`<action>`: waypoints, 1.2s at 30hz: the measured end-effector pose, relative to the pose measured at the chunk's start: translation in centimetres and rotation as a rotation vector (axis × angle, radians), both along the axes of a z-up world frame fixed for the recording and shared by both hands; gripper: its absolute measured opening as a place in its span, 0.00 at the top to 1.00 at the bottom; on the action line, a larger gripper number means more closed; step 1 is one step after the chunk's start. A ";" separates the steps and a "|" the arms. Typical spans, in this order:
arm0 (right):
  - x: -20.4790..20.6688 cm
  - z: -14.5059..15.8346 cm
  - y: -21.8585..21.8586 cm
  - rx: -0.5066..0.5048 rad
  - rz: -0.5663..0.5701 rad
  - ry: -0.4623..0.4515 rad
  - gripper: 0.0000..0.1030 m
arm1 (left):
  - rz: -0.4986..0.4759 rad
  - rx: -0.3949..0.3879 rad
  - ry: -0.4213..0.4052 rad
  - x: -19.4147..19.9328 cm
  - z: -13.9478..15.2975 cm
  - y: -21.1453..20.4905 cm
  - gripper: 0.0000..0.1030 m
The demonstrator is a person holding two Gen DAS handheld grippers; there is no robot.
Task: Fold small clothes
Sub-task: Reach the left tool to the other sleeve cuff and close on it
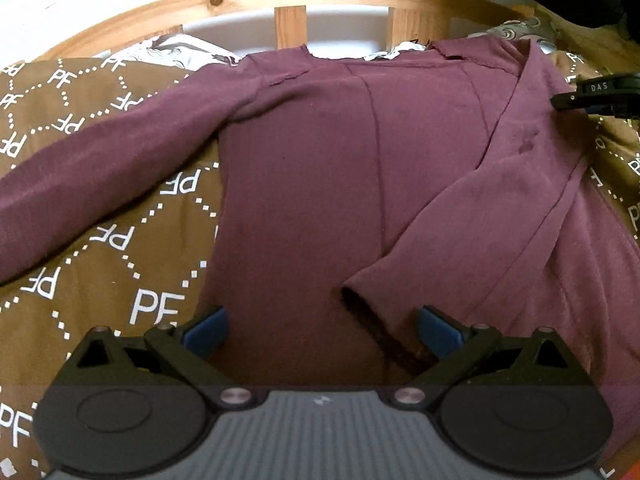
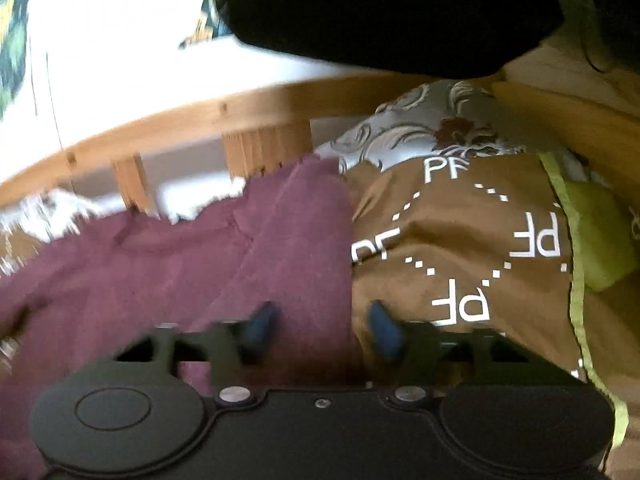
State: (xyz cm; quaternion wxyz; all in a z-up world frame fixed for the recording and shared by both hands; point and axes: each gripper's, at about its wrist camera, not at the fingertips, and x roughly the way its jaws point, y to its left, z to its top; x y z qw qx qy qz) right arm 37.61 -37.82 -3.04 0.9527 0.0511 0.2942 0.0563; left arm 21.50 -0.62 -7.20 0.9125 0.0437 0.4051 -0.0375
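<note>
A brown blanket [image 1: 100, 208] covers the bed, its wooden rail [image 1: 224, 4] behind. On it the maroon top [image 1: 304, 168] lies flat, one sleeve [image 1: 92, 172] stretched outward, the other [image 1: 452, 216] already crossed over the body. It looks soft, light and limp, so a hem corner or cuff is best to pinch. The left gripper [image 1: 322, 330] hovers over the hem with fingers spread, empty. The right gripper [image 2: 322, 328], blurred, seems part-spread at the top's edge, holding nothing.

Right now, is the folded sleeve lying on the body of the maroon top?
Touching. The left wrist view shows the folded sleeve lying flat across the body of the maroon top, cuff end resting on the fabric with no gap visible.
</note>
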 end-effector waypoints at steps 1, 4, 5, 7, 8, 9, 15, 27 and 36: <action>-0.1 0.0 0.1 -0.007 0.006 -0.004 0.77 | -0.004 0.000 -0.002 0.0 0.0 0.0 0.01; -0.7 0.2 0.0 -0.006 -0.020 -0.024 0.81 | -0.014 0.011 -0.004 -0.1 -0.2 -0.1 0.01; -0.7 0.1 -0.3 0.013 -0.035 -0.016 0.81 | -0.013 0.013 -0.005 -0.1 -0.2 -0.1 0.01; -0.5 -0.3 -0.5 0.027 -0.047 0.014 0.73 | -0.009 0.008 0.002 0.0 -0.1 -0.1 0.01; -0.6 -0.4 -0.3 0.011 -0.045 0.025 0.70 | -0.005 0.000 0.009 -0.1 0.1 0.0 0.01; -0.9 -0.4 -0.2 0.005 -0.044 0.023 0.61 | -0.001 -0.007 0.013 -0.1 0.3 0.1 0.01; -5.7 0.6 0.5 -0.021 -0.030 -0.024 0.26 | 0.054 -0.079 0.004 -1.5 2.3 1.5 0.01; -19.6 0.9 5.0 0.031 0.090 -0.130 0.01 | 0.424 0.002 -0.149 -6.8 8.1 9.9 0.00; -24.6 -0.8 8.4 0.039 0.227 -0.129 0.01 | 0.751 -0.118 -0.228 -7.9 9.1 20.0 0.01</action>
